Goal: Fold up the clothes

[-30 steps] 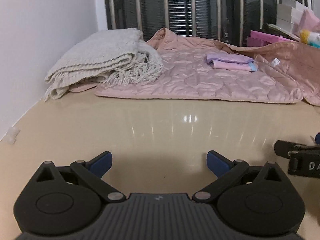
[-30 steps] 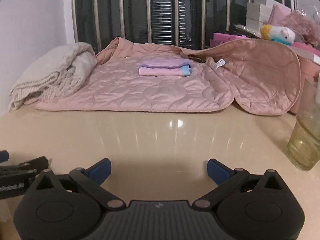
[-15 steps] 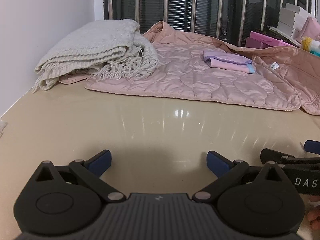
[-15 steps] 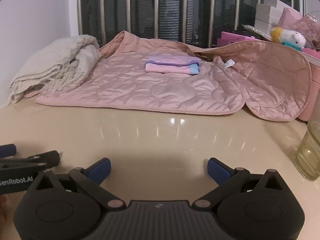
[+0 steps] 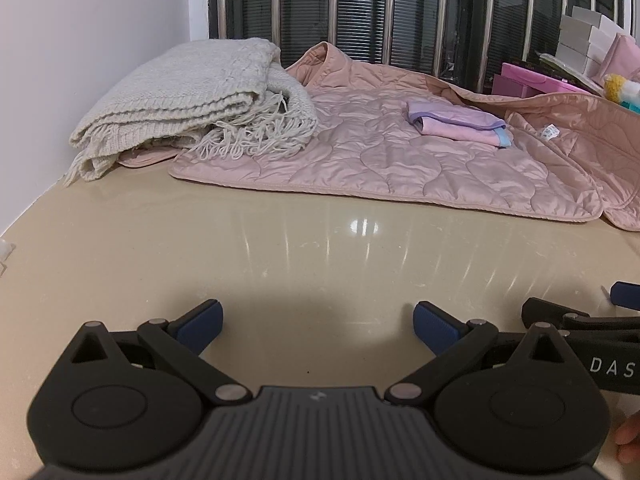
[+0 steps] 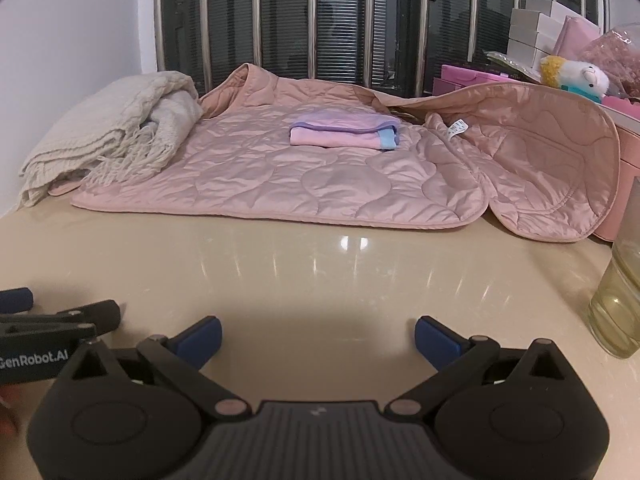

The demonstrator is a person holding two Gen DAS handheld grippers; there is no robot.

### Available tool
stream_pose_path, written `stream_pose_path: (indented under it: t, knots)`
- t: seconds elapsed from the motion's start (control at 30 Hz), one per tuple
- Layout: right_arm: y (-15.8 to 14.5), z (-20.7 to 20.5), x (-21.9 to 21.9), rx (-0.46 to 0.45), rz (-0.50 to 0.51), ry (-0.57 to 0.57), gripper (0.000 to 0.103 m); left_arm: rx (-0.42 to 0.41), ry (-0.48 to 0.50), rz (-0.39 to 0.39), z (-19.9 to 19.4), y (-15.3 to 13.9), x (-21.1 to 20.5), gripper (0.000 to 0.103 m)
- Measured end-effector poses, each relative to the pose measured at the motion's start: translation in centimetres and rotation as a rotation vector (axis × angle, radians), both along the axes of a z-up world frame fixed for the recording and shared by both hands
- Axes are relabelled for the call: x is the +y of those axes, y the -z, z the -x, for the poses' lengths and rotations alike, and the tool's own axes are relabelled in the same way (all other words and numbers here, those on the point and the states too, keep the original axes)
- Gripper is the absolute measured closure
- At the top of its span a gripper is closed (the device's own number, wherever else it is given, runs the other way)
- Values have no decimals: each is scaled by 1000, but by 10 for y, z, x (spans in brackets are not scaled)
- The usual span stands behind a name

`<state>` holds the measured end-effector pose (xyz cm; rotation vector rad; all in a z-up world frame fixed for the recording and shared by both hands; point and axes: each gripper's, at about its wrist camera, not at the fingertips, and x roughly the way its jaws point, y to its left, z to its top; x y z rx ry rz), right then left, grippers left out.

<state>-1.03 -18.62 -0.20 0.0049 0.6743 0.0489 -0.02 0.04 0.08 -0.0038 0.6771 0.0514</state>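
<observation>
The left gripper (image 5: 316, 322) is held low over the bare near part of the beige table (image 5: 320, 248), its blue-padded fingers spread wide with nothing between them. The right gripper (image 6: 318, 334) is held the same way beside it, fingers likewise spread and empty; each is seen at the edge of the other's view. The pink quilted jacket (image 6: 280, 172) is laid flat well beyond both grippers, across the far half of the table, with its hem edge running nearly parallel to the near edge, so that its long axis is set from left to right. Its collar is turned toward the far edge, by the barred window (image 6: 320, 20), and one flap is raised at the right end against pink boxes (image 6: 472, 74). A small folded pink and lilac cloth (image 6: 344, 132) is seen resting on the middle of the jacket, its long side also set left to right and its blue-trimmed end pointed right. A folded cream knitted blanket (image 5: 192, 96) with fringe is placed at the far left corner, touching and partly overlapping the jacket. A glass of yellowish liquid (image 6: 618, 304) is stood near the right edge, just right of the right gripper.
</observation>
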Motion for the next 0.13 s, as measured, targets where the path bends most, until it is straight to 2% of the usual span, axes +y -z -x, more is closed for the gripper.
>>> stream_pose_path:
  t: [0.13]
  knots:
    - [0,0,-1,0,0,-3,0,1,1,-1,-1,0,0,1]
